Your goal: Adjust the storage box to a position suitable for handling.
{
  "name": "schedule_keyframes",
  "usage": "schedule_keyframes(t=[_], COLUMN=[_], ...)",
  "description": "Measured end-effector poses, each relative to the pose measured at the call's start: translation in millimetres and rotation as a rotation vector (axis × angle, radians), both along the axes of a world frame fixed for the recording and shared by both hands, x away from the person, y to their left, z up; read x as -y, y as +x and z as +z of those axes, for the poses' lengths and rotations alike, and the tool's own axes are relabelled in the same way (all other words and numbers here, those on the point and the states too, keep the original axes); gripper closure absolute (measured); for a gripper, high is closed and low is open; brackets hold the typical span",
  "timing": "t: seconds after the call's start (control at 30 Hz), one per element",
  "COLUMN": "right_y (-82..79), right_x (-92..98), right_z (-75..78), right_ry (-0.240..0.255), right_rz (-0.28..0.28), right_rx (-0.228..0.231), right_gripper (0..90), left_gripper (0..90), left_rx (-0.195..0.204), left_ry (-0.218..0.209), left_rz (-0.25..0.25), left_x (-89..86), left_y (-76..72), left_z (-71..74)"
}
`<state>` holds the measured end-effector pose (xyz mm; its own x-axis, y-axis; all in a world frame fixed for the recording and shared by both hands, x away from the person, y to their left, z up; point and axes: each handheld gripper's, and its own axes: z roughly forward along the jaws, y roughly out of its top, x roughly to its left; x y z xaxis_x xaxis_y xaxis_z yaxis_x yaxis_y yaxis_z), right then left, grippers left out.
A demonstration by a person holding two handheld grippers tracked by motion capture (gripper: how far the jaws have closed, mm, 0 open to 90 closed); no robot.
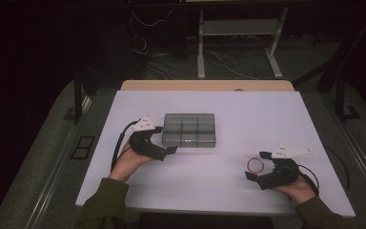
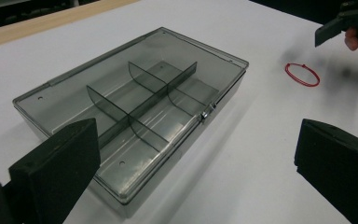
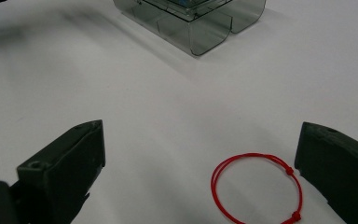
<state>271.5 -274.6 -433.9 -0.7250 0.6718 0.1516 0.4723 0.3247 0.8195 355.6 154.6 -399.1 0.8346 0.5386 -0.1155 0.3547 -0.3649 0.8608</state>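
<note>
A smoky clear plastic organizer box point(image 1: 189, 129) with inner dividers lies lid shut in the middle of the white table; it also appears in the left gripper view point(image 2: 135, 107) and at the top of the right gripper view point(image 3: 193, 18). My left gripper point(image 1: 164, 139) stands open at the box's left front corner, its jaws wide apart on either side of that corner. A thin red string loop point(image 1: 255, 165) point(image 3: 257, 186) point(image 2: 302, 74) lies flat on the table at the right. My right gripper point(image 1: 258, 165) is open, its jaws either side of the loop, not touching it.
The white board point(image 1: 228, 186) covers a wooden table whose far edge point(image 1: 205, 85) shows. Beyond it stand a white metal frame point(image 1: 240, 43) and loose cables on a dark floor. Black cables trail from both grippers.
</note>
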Motion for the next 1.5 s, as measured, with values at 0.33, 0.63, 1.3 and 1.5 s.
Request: schedule_keyframes(t=[0.33, 0.63, 1.3, 1.5], right_y=[-0.1, 0.3, 0.6, 0.5], right_x=[-0.6, -0.5, -0.1, 0.3], right_z=[-0.1, -0.1, -1.1, -0.9], right_ry=[0.001, -0.002, -0.003, -0.001], right_rz=[0.002, -0.001, -0.002, -0.002], right_rx=[-0.002, -0.002, -0.006, -0.005], right_gripper=[1.5, 1.4, 1.4, 1.5], left_gripper=[0.0, 0.0, 0.3, 2.6], left_rx=[-0.002, -0.002, -0.002, -0.004], left_ry=[-0.004, -0.013, -0.006, 0.007], left_rz=[0.0, -0.002, 0.0, -0.003], left_x=[5.4, 12.3, 31.2, 37.3], left_y=[9.0, 18.9, 43.0, 49.7], left_z=[1.9, 4.7, 9.5, 9.9])
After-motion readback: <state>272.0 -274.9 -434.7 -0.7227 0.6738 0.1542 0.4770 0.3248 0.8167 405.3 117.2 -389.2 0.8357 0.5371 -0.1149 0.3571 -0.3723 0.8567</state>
